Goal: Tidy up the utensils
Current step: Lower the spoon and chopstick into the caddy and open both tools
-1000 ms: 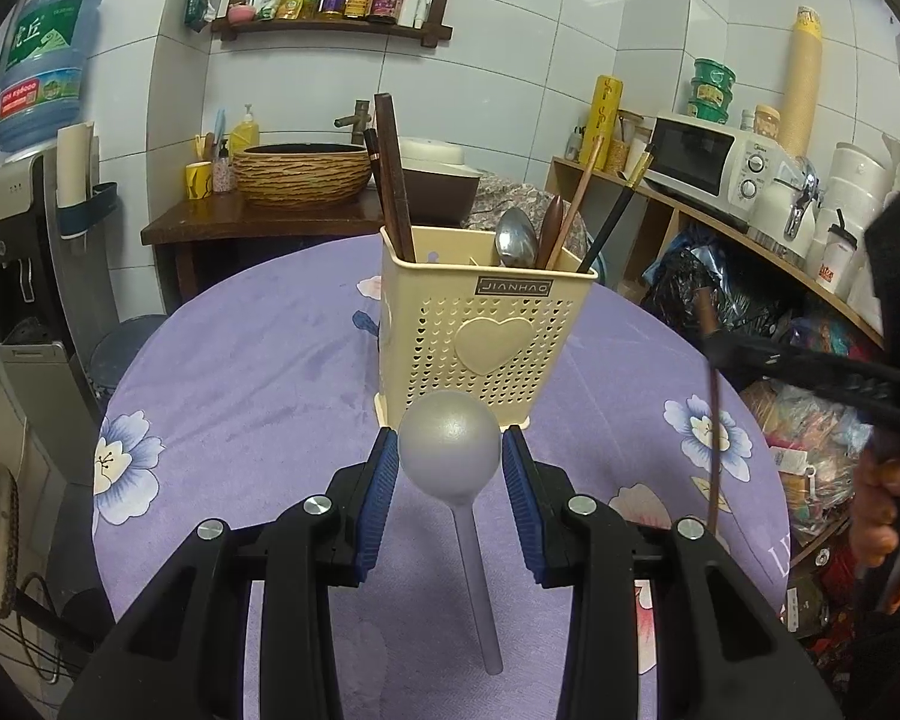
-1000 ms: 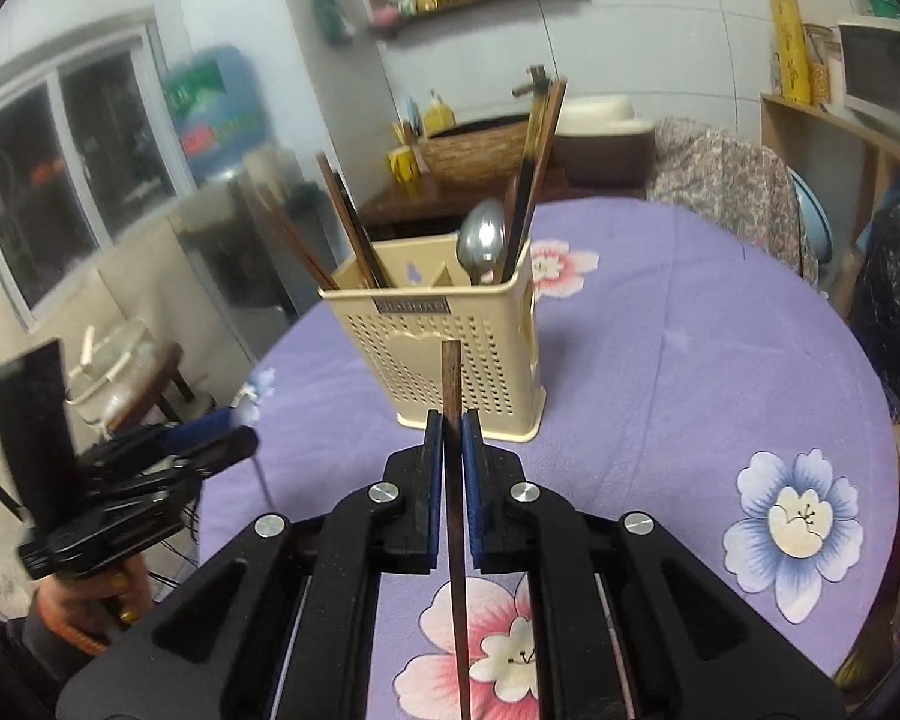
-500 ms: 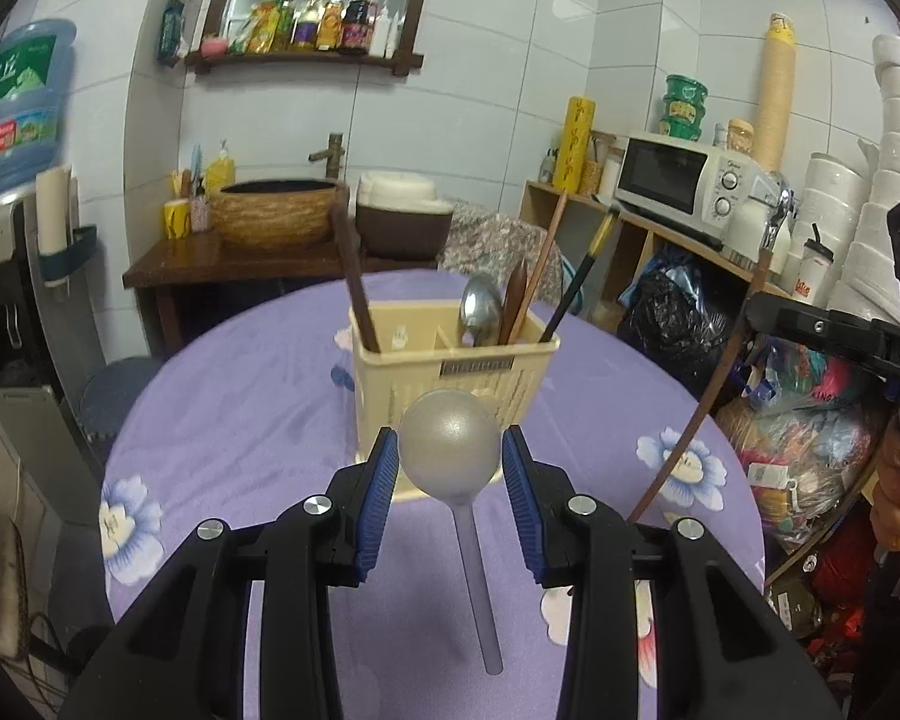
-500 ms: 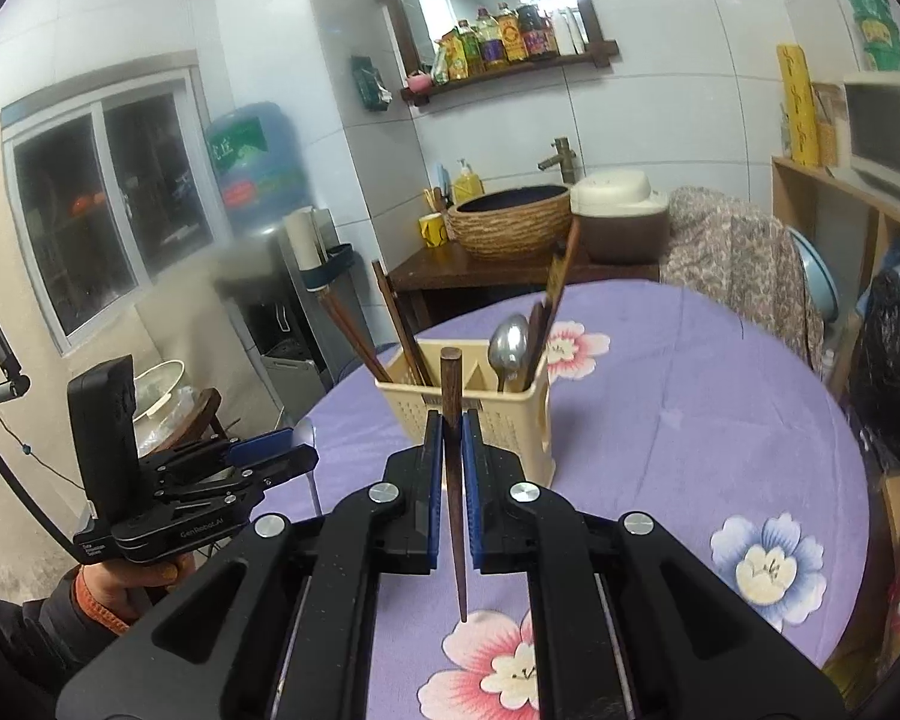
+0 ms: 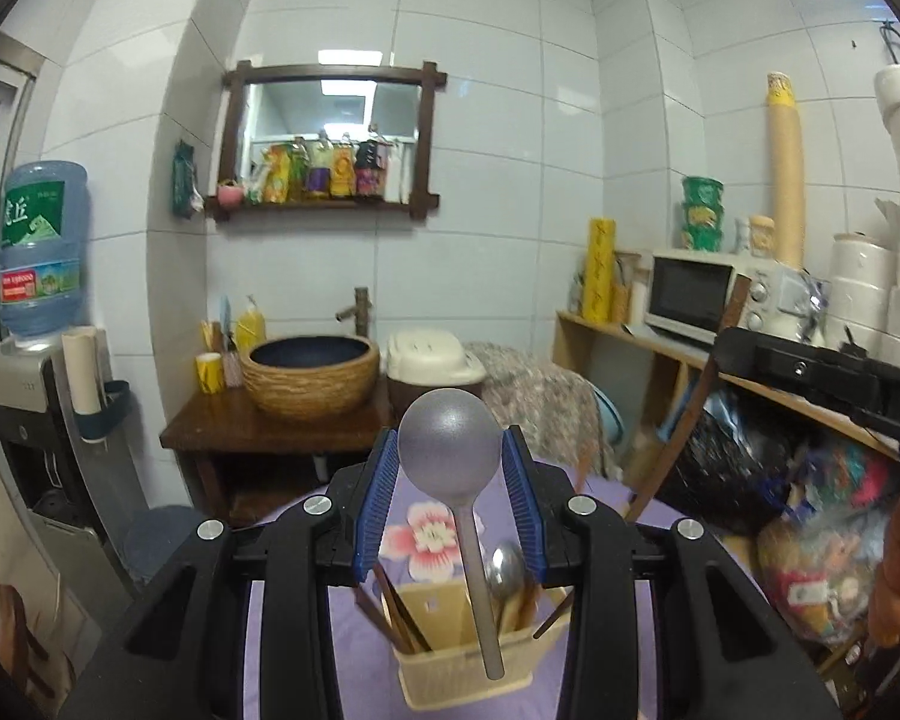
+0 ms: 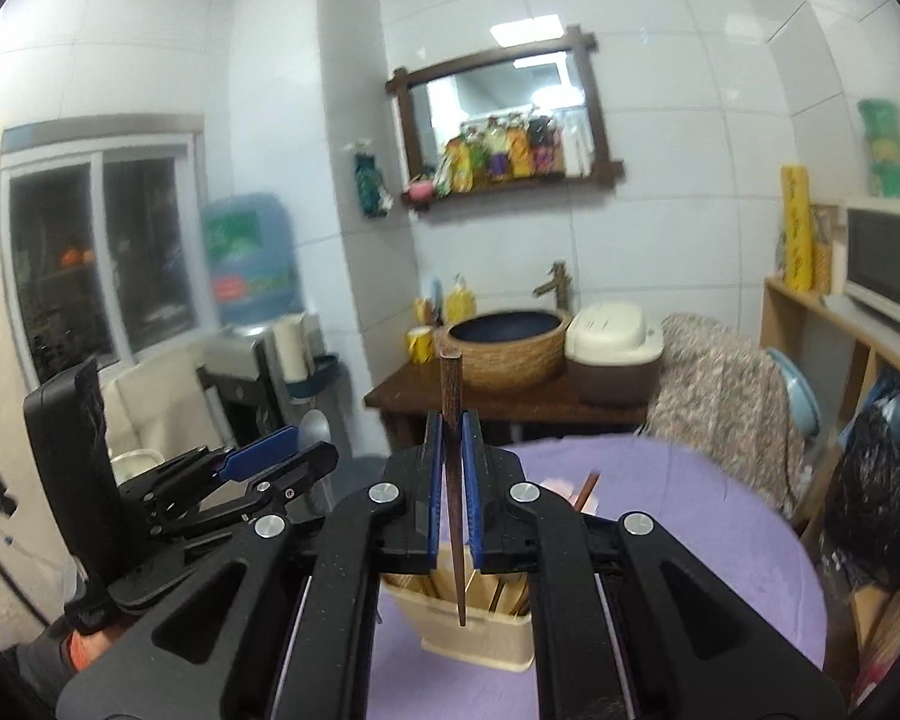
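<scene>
Hand-held gripper [image 5: 450,474] around spoon [image 5: 450,450]

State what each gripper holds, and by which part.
Left gripper: grey spoon, by its bowl. Right gripper: dark wooden chopstick, near its thick upper end.

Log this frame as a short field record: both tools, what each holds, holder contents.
left tool: shut on grey spoon, bowl up, handle hanging down
right tool: shut on dark chopstick, tip down
holder: cream basket below both tools, on purple floral tablecloth
holder contents: metal spoon, several brown sticks
</scene>
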Demonstrator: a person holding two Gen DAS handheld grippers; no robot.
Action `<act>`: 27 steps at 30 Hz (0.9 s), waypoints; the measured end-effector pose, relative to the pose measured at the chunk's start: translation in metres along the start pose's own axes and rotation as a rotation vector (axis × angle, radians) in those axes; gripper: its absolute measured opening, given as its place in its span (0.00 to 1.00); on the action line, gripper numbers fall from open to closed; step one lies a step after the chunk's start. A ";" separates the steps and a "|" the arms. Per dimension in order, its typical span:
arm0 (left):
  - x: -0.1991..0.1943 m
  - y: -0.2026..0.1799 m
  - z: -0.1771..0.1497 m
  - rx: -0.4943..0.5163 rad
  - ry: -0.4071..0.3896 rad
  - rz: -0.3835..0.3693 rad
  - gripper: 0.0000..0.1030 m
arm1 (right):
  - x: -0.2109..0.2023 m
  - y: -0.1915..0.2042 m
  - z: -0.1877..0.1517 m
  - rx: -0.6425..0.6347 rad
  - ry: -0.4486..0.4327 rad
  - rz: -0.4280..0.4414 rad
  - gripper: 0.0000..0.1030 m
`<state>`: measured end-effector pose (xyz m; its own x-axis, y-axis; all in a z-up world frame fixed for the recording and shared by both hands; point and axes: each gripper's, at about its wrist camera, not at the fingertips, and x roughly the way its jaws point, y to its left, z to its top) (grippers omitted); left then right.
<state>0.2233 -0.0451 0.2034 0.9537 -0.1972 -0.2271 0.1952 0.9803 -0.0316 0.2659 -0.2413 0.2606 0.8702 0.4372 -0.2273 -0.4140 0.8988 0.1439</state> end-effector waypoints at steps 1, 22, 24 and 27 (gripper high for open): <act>0.009 -0.001 0.001 -0.009 -0.004 0.017 0.35 | 0.007 0.000 0.000 0.004 -0.004 -0.028 0.07; 0.062 -0.012 -0.104 0.074 0.144 0.093 0.35 | 0.067 -0.007 -0.108 -0.017 0.186 -0.082 0.07; 0.065 -0.010 -0.109 0.075 0.162 0.096 0.35 | 0.070 -0.008 -0.110 -0.016 0.198 -0.076 0.07; 0.068 -0.006 -0.114 0.069 0.189 0.093 0.35 | 0.072 -0.010 -0.113 -0.013 0.194 -0.074 0.07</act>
<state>0.2608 -0.0630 0.0773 0.9097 -0.0939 -0.4046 0.1303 0.9894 0.0634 0.3020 -0.2150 0.1343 0.8311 0.3665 -0.4182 -0.3551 0.9286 0.1080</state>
